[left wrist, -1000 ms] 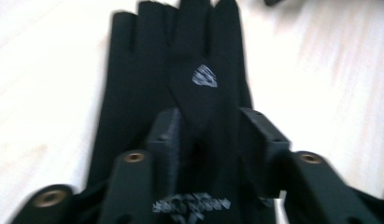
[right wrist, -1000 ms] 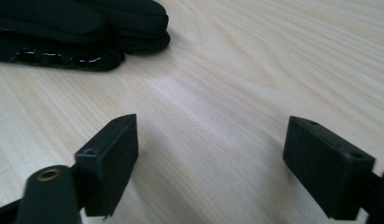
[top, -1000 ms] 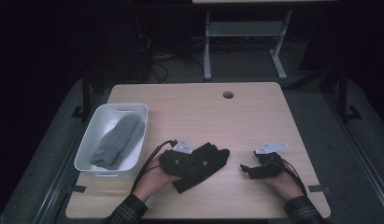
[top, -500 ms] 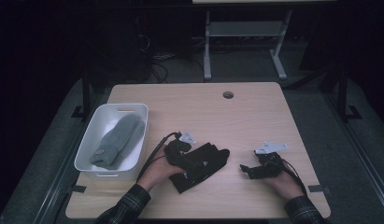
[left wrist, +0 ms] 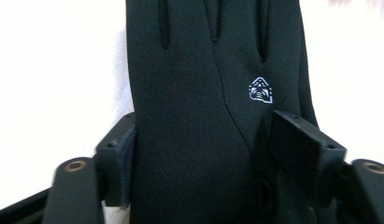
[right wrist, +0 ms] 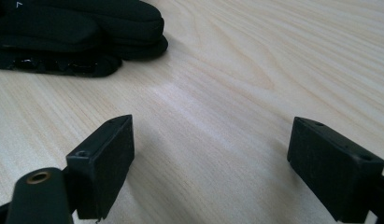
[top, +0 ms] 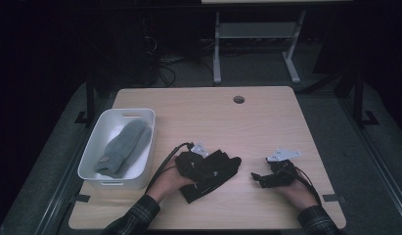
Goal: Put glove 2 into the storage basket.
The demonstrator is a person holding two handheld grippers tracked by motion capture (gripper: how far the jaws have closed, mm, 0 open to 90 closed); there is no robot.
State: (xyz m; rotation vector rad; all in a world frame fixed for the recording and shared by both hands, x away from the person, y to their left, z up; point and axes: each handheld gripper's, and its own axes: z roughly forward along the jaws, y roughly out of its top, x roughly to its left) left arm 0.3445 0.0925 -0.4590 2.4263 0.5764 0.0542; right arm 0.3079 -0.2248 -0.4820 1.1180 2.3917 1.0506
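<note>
A black glove with a small white logo lies flat on the wooden table, near its front edge. My left gripper sits on the glove's cuff end. In the left gripper view the jaws stand wide apart, and the glove runs between them and away, its fingers pointing forward; this gripper is open. To the right, my right gripper rests low over bare wood, apart from the glove. Its jaws are open with nothing between them, and the glove's fingertips lie ahead to the left.
A white bin stands at the table's left side and holds a grey folded sock-like item. A round cable hole is near the table's far edge. Desk legs and cables stand on the dark floor beyond.
My left gripper has shifted a little to the right and forward over the glove, and its forearm has swung left. The right gripper has stayed put.
</note>
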